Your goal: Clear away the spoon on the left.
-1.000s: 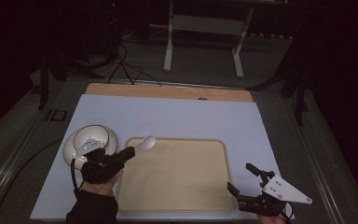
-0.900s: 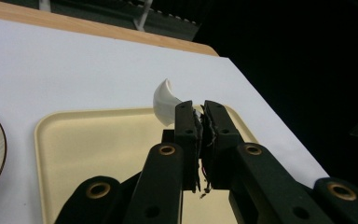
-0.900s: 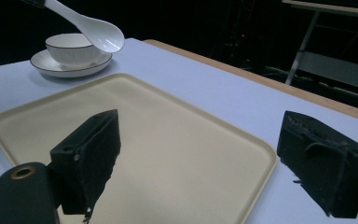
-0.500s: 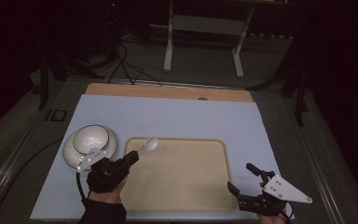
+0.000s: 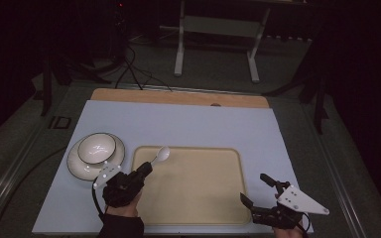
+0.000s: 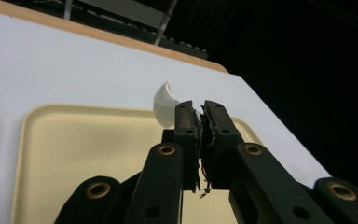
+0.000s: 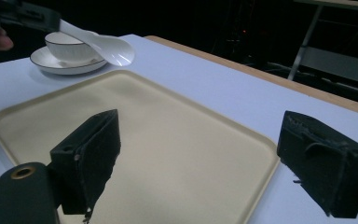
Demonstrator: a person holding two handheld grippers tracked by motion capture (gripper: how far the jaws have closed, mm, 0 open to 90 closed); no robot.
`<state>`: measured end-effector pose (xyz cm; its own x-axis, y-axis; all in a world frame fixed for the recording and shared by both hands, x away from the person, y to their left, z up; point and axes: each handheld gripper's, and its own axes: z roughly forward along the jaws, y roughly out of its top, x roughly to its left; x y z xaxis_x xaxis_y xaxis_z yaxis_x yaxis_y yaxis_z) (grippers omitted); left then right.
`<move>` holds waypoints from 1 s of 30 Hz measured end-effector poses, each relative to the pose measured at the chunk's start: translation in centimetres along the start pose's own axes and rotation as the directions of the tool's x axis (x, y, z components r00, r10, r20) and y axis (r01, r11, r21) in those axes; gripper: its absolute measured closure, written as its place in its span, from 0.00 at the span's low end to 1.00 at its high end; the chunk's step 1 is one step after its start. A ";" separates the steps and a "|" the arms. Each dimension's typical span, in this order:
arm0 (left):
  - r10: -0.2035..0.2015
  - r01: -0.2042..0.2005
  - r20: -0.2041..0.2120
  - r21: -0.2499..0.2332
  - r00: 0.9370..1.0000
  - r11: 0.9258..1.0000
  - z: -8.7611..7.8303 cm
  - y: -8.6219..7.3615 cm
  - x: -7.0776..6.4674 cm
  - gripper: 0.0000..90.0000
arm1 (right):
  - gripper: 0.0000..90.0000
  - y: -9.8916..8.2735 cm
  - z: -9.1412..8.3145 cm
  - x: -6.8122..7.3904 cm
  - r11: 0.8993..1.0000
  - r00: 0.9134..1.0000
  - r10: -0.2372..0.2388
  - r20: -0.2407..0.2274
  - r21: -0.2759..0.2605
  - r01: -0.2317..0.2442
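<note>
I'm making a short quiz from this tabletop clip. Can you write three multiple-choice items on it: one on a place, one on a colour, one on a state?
1. Where is the bowl?
A. on the saucer
B. on the tray
C. on the floor

2. What colour is the spoon?
A. red
B. white
C. black

3. How is the right gripper?
A. shut on the spoon
B. shut on the bowl
C. open, holding nothing

Key: 1 A, the bowl sits in the saucer left of the tray; 2 B, the spoon in the left gripper is white; 3 C, its jaws stand wide apart.
</note>
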<state>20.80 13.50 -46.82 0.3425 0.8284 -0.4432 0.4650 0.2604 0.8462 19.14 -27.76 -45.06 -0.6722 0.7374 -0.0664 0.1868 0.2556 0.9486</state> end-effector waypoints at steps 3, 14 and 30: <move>-0.012 0.012 0.001 -0.012 1.000 1.000 0.2 -0.6 0.3 0.95 | 0.15 0.0 0.0 -0.1 1.000 1.000 0.001 0.001 0.000 -0.001; 0.005 -0.005 -0.066 0.005 0.998 1.000 1.7 -2.9 0.7 0.95 | 0.15 0.0 0.2 0.0 1.000 1.000 -0.005 0.001 0.004 0.005; -0.018 0.025 -0.115 0.063 0.993 0.998 2.1 -4.3 1.3 0.95 | 0.15 -0.1 0.2 0.0 1.000 1.000 -0.002 0.007 0.005 0.002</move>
<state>20.96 12.46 -51.64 0.2378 0.8752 -0.4212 0.5241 0.2495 0.8143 19.27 -27.66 -45.17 -0.6678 0.7410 -0.0704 0.1893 0.2605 0.9467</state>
